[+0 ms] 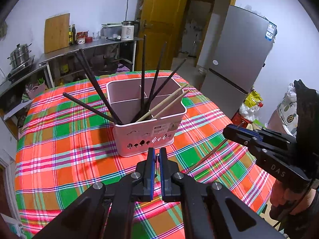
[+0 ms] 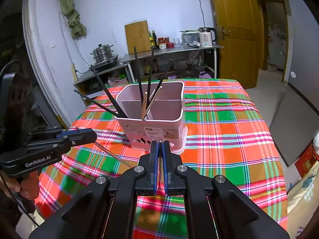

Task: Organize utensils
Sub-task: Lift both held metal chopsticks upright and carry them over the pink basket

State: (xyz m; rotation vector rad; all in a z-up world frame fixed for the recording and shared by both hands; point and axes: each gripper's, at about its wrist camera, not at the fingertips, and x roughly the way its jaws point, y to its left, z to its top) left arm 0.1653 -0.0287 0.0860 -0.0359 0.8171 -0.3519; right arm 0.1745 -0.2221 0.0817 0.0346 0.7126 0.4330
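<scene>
Your left gripper hovers just in front of the pink utensil basket, its blue-padded jaws drawn nearly together on a thin chopstick whose tip shows between the pads; seen from the right wrist, that same gripper holds the chopstick slanting down over the plaid tablecloth. Your right gripper likewise sits close before the basket, jaws almost closed on a pale wooden chopstick running lengthwise between the pads; from the left wrist, this gripper appears at the right, with its chopstick angling down toward the cloth. The basket stands upright near the middle of the table, divided into compartments. Several black chopsticks lean out of its near-left compartment, fanning left and upward, while two light wooden chopsticks lean rightward across the divider. A silver refrigerator stands behind the table.
</scene>
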